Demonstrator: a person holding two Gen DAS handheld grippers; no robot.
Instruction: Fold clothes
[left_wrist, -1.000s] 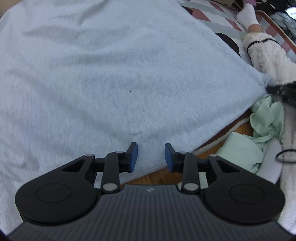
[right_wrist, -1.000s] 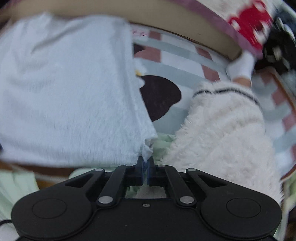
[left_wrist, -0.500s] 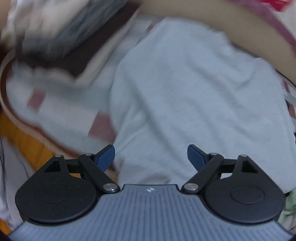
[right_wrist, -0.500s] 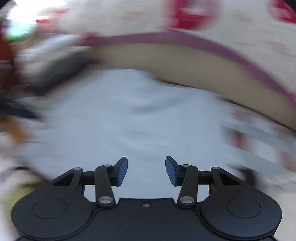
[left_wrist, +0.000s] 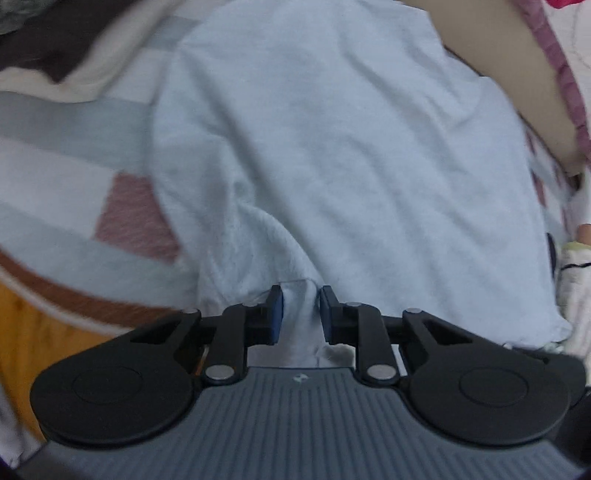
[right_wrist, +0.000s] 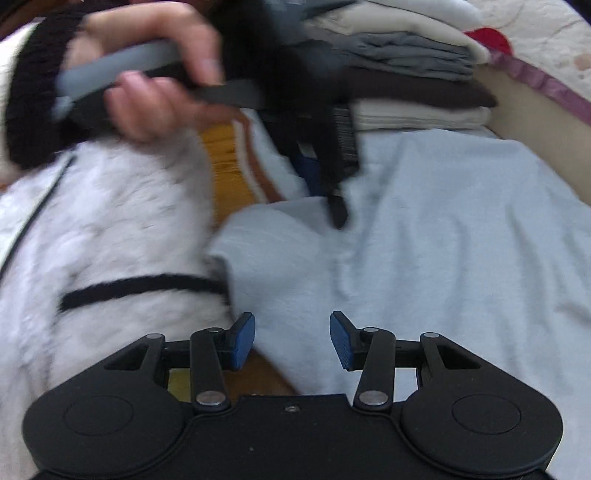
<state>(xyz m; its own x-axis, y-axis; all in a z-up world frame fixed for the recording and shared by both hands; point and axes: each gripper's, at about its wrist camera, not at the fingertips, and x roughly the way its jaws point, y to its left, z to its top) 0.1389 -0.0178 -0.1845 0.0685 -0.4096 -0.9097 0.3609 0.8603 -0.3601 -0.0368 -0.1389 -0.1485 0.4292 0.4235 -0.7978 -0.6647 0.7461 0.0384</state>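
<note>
So the light blue garment (left_wrist: 332, 155) lies mostly flat on the patterned blanket (left_wrist: 55, 177), near its edge. Left gripper (left_wrist: 300, 314) pinches a bunched hem, right gripper (right_wrist: 291, 339) hovers spread apart. Folded stack (right_wrist: 406, 74) sits behind; this piece isn't fully folded.

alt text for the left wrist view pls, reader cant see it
The left gripper closes its blue-padded fingers around a bunched fold at the near edge of a light blue garment, which lies spread over a pastel checked blanket. The image is slightly blurred, with orange floor at lower left.
</note>
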